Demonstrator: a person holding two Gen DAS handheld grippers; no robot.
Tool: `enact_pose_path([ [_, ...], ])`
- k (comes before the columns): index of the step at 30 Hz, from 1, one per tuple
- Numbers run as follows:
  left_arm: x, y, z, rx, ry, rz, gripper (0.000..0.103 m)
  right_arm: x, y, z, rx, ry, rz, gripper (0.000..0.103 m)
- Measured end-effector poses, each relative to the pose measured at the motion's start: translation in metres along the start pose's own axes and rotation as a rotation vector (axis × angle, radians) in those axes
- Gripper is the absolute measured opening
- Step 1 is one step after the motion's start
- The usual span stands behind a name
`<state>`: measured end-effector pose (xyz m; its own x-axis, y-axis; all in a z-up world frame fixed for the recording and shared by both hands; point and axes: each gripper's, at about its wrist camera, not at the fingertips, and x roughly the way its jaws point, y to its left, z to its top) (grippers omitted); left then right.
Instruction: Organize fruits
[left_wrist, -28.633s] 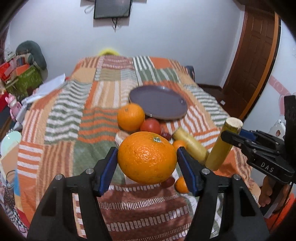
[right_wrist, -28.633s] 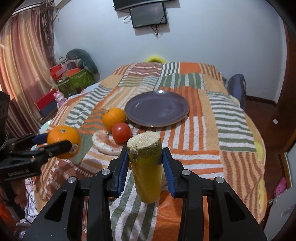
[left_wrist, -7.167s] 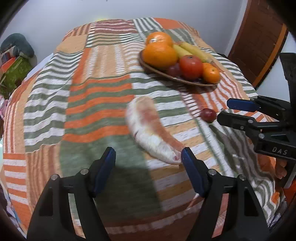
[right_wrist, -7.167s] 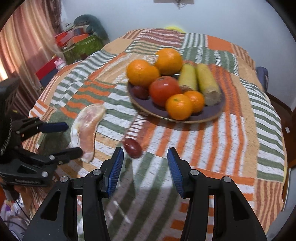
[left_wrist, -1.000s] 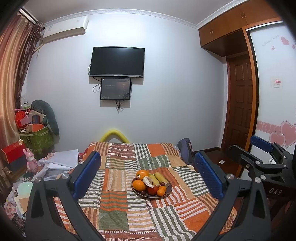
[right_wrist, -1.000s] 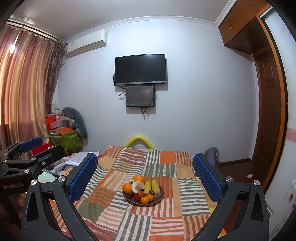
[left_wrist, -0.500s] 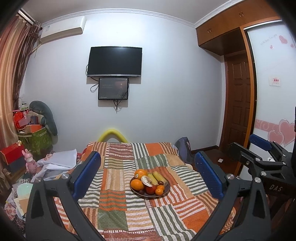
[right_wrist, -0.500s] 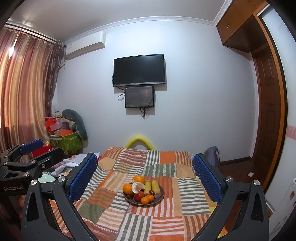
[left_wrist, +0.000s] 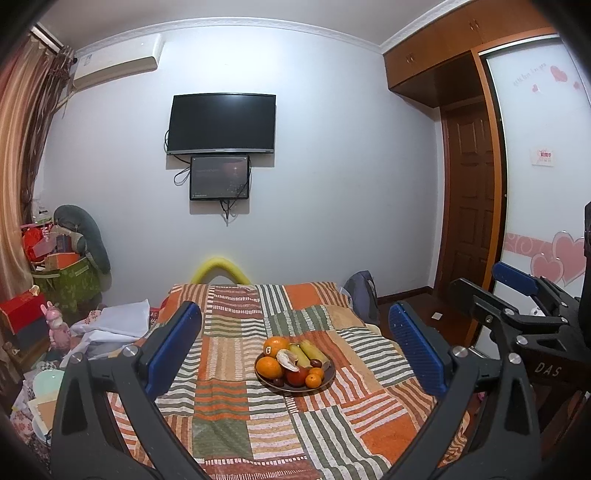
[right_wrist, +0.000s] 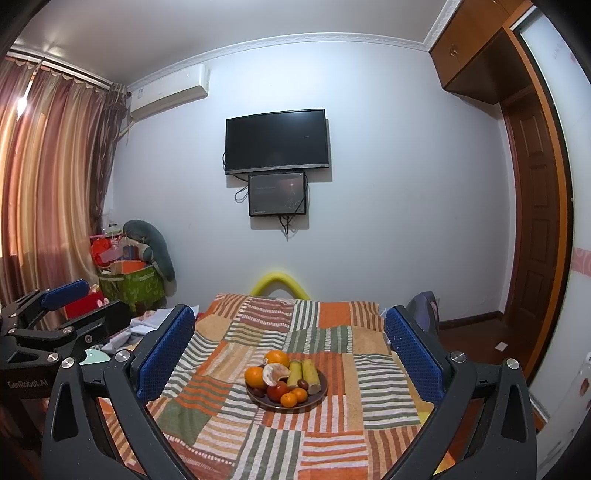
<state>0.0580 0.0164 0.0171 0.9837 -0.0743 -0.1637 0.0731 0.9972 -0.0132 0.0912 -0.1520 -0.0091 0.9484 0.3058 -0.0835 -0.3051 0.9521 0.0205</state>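
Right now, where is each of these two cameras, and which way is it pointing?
Left wrist: on the left gripper, open, facing the plate of fruit on the bed; the right gripper shows at right.
Right wrist: on the right gripper, open, same direction; the left gripper shows at left.
Shared: plate, wall TV.

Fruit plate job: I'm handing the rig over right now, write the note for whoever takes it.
Left gripper: open, empty, held well back from the bed.
Right gripper: open, empty, likewise pulled back.
Round dark purple plate sits on the striped patchwork bedspread, mid-bed.
On the plate: two large oranges, two small tangerines, a red tomato, two yellow-green cane sections, a pale peeled citrus piece, small dark red fruits.
Done: no loose fruit visible on the bedspread.
Left: apparently nothing; just check the heap sits stable.
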Motion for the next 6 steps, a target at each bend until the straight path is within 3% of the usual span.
enact_pose_path([
  [6, 0.0013, -0.0008, -0.0008, -0.004, 0.004, -0.009, 0.103, 0.0001, -0.0004, 0.001, 0.004, 0.0, 0.001, 0.103],
])
